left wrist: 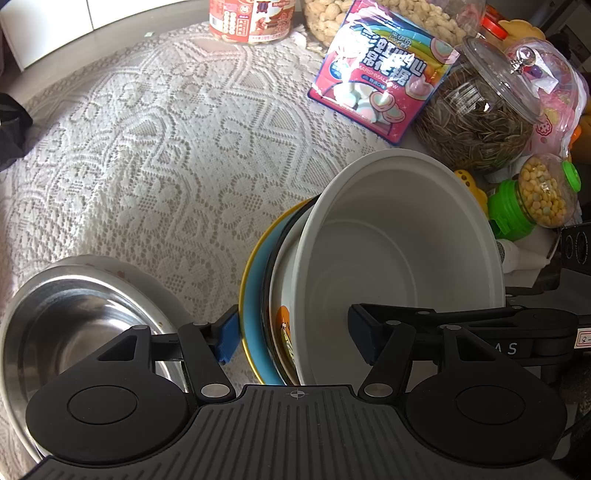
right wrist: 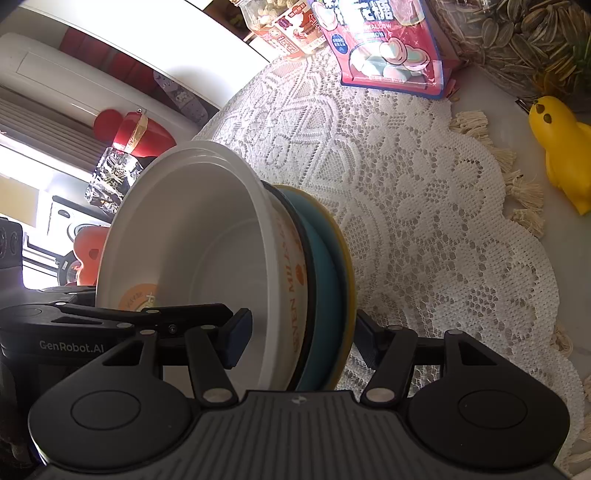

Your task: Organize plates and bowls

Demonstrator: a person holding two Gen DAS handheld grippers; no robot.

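Note:
A stack of dishes stands between the fingers of both grippers: a white bowl in a printed bowl, on a blue plate with a yellow rim. My left gripper straddles the stack's edge, one blue pad outside the plate and one inside the white bowl. My right gripper straddles the opposite edge of the same white bowl and blue plate. Both pairs of jaws are wide around the stack. A steel bowl sits on a white plate at the lower left.
A white lace cloth covers the table. Behind stand a marshmallow bag, a sunflower seed jar, a peanut jar, a red-labelled tub and a green-capped candy jar. A yellow duck sits off the cloth.

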